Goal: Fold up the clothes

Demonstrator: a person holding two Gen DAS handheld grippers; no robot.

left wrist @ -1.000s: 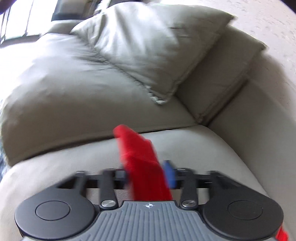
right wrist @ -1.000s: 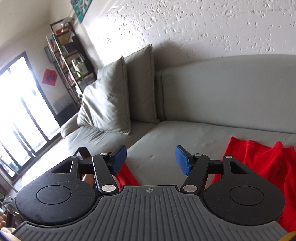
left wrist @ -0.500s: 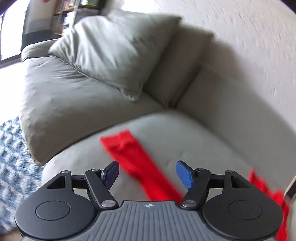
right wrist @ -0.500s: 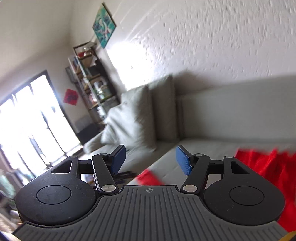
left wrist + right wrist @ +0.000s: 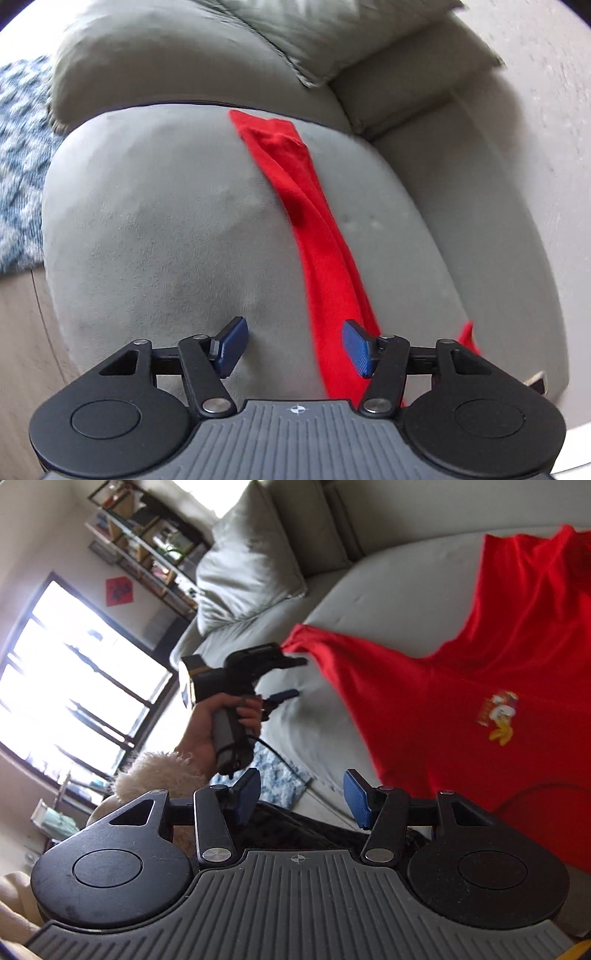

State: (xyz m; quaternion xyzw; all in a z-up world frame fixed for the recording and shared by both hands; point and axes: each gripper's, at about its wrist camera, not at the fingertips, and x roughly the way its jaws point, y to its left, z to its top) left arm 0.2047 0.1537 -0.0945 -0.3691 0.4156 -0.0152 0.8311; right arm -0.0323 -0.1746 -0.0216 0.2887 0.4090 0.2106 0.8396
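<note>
The sofa (image 5: pixel 155 229) now carries the red shirt (image 5: pixel 491 686) spread across its seat, the sleeve (image 5: pixel 314 221) stretched out flat where a second ago the left gripper (image 5: pixel 291 345) pinched it; that gripper has let go and pulled back with jaws wide and empty, so I judge the laying-out done and folding next. The right gripper (image 5: pixel 301 799) hovers wide open and empty near the hem, while the cushion (image 5: pixel 247 568) sits well clear and nothing blocks the shirt.

Both the left gripper (image 5: pixel 293 345) and right gripper (image 5: pixel 301 799) hold their fingers spread, empty.
</note>
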